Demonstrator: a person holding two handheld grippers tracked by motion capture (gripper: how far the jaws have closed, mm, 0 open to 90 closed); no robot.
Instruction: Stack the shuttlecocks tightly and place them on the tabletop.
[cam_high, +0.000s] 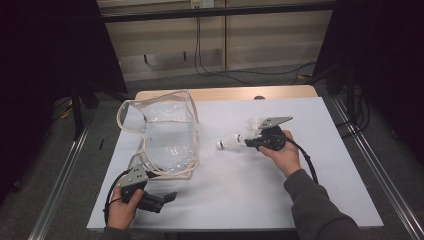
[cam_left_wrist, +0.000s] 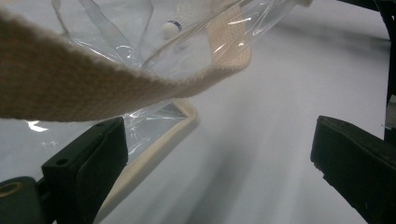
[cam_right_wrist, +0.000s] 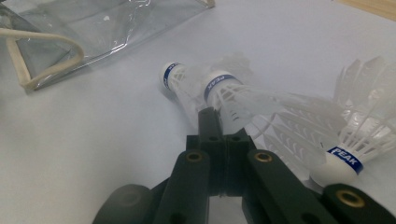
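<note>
A clear plastic bag (cam_high: 165, 135) with cream webbing trim lies on the left of the white table (cam_high: 240, 195). At the bag's near corner my left gripper (cam_high: 167, 200) rests open. In the left gripper view its jaws (cam_left_wrist: 219, 144) stand wide apart, and the bag's cream strap (cam_left_wrist: 93, 88) hangs just above them, touching neither. My right gripper (cam_high: 248, 143) is shut at the table's middle, its tips pinched on the feather skirt of a white shuttlecock (cam_high: 229, 142) (cam_right_wrist: 224, 93). A second shuttlecock (cam_right_wrist: 173, 77) lies just beyond it, and a third (cam_right_wrist: 343, 158) rests to the right of the jaws.
More white shuttlecocks (cam_high: 254, 125) lie behind the right hand. Bare wood (cam_high: 225, 93) shows along the table's far edge. Metal rails (cam_high: 372, 165) run along both sides of the table, and cables (cam_high: 215, 70) trail on the floor behind.
</note>
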